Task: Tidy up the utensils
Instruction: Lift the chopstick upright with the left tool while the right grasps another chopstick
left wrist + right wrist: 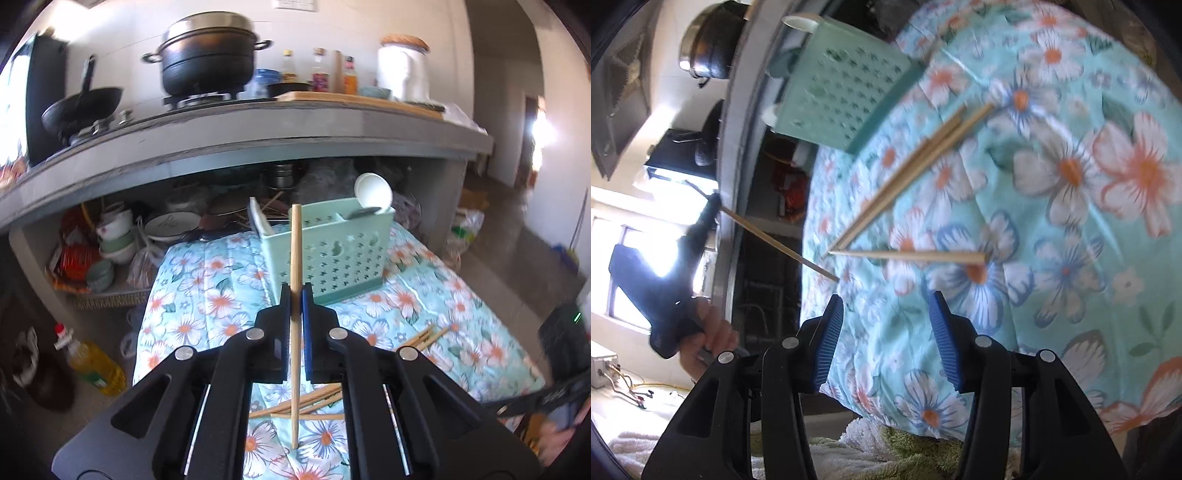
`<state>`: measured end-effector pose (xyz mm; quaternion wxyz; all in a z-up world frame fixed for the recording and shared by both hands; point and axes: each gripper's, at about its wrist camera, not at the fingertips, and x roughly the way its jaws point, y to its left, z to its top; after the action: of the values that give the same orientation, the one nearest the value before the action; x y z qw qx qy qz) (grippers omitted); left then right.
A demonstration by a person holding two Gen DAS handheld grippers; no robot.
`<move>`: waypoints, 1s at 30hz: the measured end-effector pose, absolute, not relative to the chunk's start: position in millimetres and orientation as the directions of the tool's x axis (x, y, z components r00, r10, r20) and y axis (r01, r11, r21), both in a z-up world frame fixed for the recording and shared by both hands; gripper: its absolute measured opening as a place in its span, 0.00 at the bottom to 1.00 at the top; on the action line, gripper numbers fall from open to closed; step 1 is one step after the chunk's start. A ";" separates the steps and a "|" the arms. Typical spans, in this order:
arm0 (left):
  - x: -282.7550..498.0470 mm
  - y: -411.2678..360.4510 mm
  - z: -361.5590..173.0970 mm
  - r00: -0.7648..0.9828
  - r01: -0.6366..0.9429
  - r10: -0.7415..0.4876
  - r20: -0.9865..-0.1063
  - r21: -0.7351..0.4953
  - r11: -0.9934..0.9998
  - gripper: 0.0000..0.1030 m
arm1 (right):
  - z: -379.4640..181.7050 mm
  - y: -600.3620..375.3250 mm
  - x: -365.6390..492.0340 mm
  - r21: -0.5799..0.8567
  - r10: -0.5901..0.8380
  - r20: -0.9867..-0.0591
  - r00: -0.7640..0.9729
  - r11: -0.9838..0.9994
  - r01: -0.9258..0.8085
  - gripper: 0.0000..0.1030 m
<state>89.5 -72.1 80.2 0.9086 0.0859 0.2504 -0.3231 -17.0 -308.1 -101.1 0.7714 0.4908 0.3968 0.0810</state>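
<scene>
My left gripper [295, 291] is shut on a wooden chopstick [295, 258], held upright above the floral cloth, in front of the mint green utensil caddy [332, 254]. A white spoon [373, 190] stands in the caddy's right compartment. Several loose chopsticks [314, 400] lie on the cloth below the gripper. In the right wrist view, my right gripper [886, 306] is open and empty above the cloth, close to loose chopsticks [908, 162] and a single one [908, 255]. The left gripper [701, 221] with its chopstick [779, 247] shows at the left, and the caddy [842, 88] at the top.
The floral cloth [461, 314] covers a low table. Behind it a grey counter [258, 129] carries a black pot [210, 55], a wok [85, 107] and bottles. Bowls and plates [122, 236] sit under the counter. An oil bottle [92, 362] stands on the floor left.
</scene>
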 end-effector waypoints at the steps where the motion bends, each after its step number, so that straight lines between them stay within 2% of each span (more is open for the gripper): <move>1: 90.7 -68.8 79.2 0.666 0.625 -0.547 -0.508 -0.021 0.780 0.04 | -106.3 -307.6 -13.9 0.820 0.513 -0.542 0.665 0.495 0.287 0.47; 4: 90.5 -58.2 77.6 0.667 0.615 -0.552 -0.500 -0.049 0.787 0.04 | -118.4 -311.3 -4.7 0.814 0.493 -0.565 0.662 0.463 0.349 0.46; 9: 92.8 -41.7 77.0 0.659 0.611 -0.569 -0.491 -0.092 0.787 0.05 | -129.8 -321.7 4.6 0.837 0.474 -0.544 0.692 0.358 0.413 0.43; 17: 94.4 -32.2 75.0 0.651 0.615 -0.583 -0.486 -0.113 0.780 0.05 | -141.6 -331.4 6.0 0.858 0.440 -0.513 0.737 0.230 0.460 0.29; 24: 92.1 -31.8 74.3 0.647 0.623 -0.590 -0.483 -0.112 0.774 0.05 | -155.4 -344.3 -1.8 0.865 0.437 -0.482 0.760 0.098 0.492 0.24; 26: 91.5 -32.1 74.4 0.647 0.624 -0.591 -0.483 -0.110 0.773 0.05 | -157.4 -346.5 -3.4 0.859 0.430 -0.490 0.758 0.094 0.503 0.15; 30: 90.7 -33.2 74.1 0.647 0.625 -0.588 -0.485 -0.105 0.774 0.05 | -154.2 -347.3 -11.4 0.863 0.410 -0.495 0.766 0.128 0.488 0.13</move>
<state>90.7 -33.2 74.1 0.9068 0.0361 0.2540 -0.3344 -11.4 -347.3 -154.2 0.6694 0.6596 0.3406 -0.0293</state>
